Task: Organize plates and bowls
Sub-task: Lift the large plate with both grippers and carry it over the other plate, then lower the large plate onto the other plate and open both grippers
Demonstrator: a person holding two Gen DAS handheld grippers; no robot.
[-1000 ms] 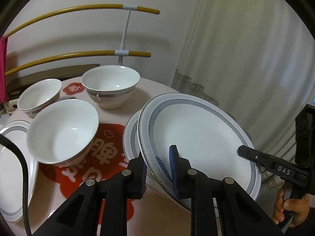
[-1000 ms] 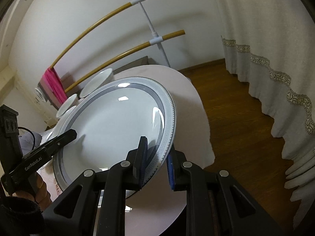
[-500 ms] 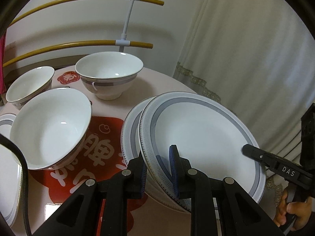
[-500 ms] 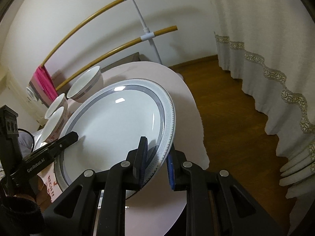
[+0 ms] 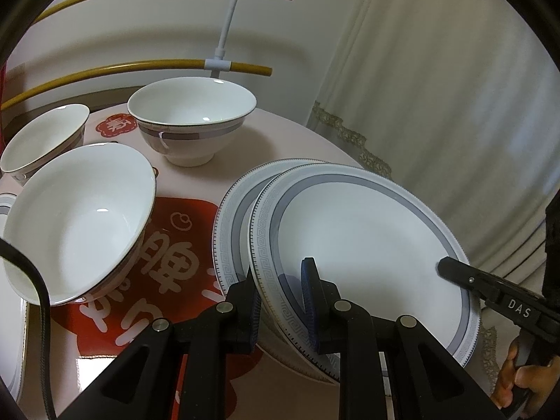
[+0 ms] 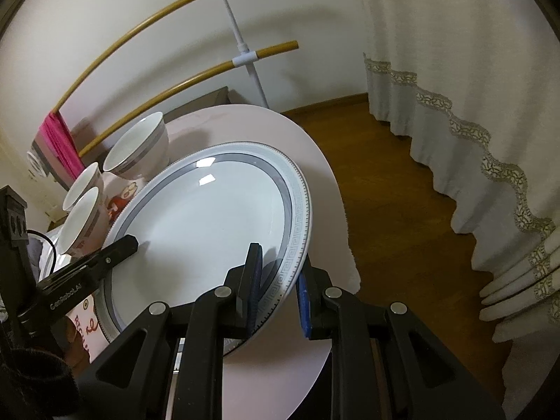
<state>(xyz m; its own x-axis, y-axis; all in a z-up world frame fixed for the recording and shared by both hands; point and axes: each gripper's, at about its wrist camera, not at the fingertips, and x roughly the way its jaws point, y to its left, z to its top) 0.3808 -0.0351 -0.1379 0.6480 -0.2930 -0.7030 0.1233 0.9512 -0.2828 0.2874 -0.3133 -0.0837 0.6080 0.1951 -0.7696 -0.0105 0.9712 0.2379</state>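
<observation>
- far left in our left wrist view, the edge of a grey-banded plate [image 5: 14,332] lies flat on the table [image 5: 280,133], partly hidden by a big bowl.
- that near bowl [image 5: 77,224] sits tilted toward us, its rim over the flat plate; a smaller bowl [image 5: 38,140] stands just behind it.
- a third bowl [image 5: 190,122] stands upright further back, apart from the other two, on its own foot.
- between the bowls and the plates we see the red printed patch [image 5: 175,255] of the table covering.
- our left gripper [image 5: 283,301] is clamped on the near-left rim of the top plate [image 5: 367,245], one blue pad above the rim and one below.
- the top plate is tilted, overlapping a lower plate [image 5: 232,217] of the same pattern, which shows as a crescent to its left; we cannot tell whether the two touch.
- at the right of that view, the other gripper's upper finger rests on the plate's far-right rim.
- in the right wrist view, our right gripper [image 6: 276,280] pinches the same plate's rim, the upper pad on the face and the lower pad beneath.
- the left gripper's finger [image 6: 105,259] lies across the opposite rim there, so we hold the plate from both sides.
- to the right, the table edge gives way to the wooden floor [image 6: 402,192] and a pale lace-trimmed curtain [image 6: 472,87].
- behind the table stands a rack of yellow bars [image 6: 168,17] with a pink cloth [image 6: 57,143] on it.
</observation>
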